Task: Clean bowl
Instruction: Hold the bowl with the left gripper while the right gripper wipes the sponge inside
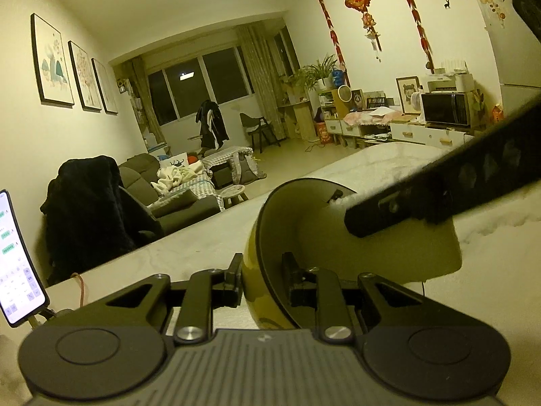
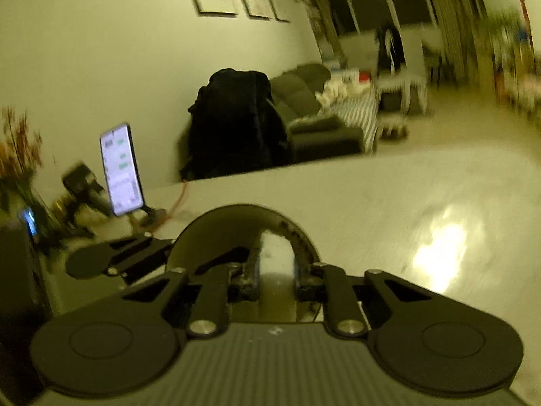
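Note:
My left gripper (image 1: 262, 282) is shut on the rim of a yellow-green bowl (image 1: 338, 237) and holds it tilted on its side above the white table (image 1: 189, 253), its opening facing right. One finger is outside the wall, one inside. My right gripper (image 2: 275, 282) is shut on a white sponge (image 2: 275, 250) and presses it into the bowl (image 2: 216, 233). In the left wrist view the right gripper's black finger (image 1: 389, 211) reaches into the bowl from the right with the sponge (image 1: 338, 201) at its tip. The right wrist view is blurred.
A lit phone on a stand (image 1: 17, 253) is at the table's left edge, also in the right wrist view (image 2: 121, 169), with an orange cable (image 1: 81, 287) beside it. A chair draped with a dark coat (image 1: 94, 216) stands behind the table. The living room lies beyond.

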The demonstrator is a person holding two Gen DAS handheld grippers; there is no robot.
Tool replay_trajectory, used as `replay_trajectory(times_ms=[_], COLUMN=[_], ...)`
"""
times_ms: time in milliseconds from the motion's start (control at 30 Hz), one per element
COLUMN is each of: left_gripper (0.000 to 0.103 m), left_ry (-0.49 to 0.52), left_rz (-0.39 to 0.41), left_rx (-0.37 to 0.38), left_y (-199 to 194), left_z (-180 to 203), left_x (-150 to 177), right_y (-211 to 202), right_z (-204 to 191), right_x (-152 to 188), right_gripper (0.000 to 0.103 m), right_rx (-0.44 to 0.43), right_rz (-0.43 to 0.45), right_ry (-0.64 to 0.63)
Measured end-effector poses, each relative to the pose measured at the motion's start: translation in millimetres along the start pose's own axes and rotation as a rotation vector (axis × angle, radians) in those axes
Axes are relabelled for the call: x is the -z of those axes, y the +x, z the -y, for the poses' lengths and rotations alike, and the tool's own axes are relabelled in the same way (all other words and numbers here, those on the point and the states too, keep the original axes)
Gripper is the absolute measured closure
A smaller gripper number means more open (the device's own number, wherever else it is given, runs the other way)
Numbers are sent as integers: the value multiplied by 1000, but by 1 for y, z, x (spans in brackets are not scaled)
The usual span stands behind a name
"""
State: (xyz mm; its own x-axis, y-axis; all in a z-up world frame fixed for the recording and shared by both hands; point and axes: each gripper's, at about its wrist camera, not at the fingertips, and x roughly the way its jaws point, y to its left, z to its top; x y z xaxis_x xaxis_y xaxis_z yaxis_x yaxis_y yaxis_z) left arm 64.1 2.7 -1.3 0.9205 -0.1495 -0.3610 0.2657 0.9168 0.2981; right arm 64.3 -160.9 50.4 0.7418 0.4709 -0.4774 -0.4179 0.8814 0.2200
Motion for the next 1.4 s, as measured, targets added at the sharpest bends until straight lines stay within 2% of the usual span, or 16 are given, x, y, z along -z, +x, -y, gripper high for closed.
replay_trajectory(times_ms=[133,333,433,600,767,1000,1233,1400], left_gripper=[79,79,79,79,79,76,75,63], left_ry=[-10,-22,-35,-56,-62,-63,-25,16], left_rz=[2,2,0,-3,-5,-13,-2,-12], left_rx=[7,21,33,56,62,70,81,83], left_y=[0,0,0,1,1,-1,-5,-8], left_z=[-1,-3,-7,-12,-12,-1,11,21], left_x=[0,1,1,1,1,3,3,3], right_y=[11,15,11,-4,5,7,-9,-6], right_z=[-12,7,9,-10,-8,4,-6,1], right_x=[8,13,10,1,3,14,-1,-3], right_gripper=[84,83,84,84,83,83,83,84], right_rx=[82,-23,-28,4,54,10,17,61], right_rz=[-26,-92,-78,-20,-49,-81,-4,-19], right_ry=[-113,2,16,-56,-48,33,-30,-36])
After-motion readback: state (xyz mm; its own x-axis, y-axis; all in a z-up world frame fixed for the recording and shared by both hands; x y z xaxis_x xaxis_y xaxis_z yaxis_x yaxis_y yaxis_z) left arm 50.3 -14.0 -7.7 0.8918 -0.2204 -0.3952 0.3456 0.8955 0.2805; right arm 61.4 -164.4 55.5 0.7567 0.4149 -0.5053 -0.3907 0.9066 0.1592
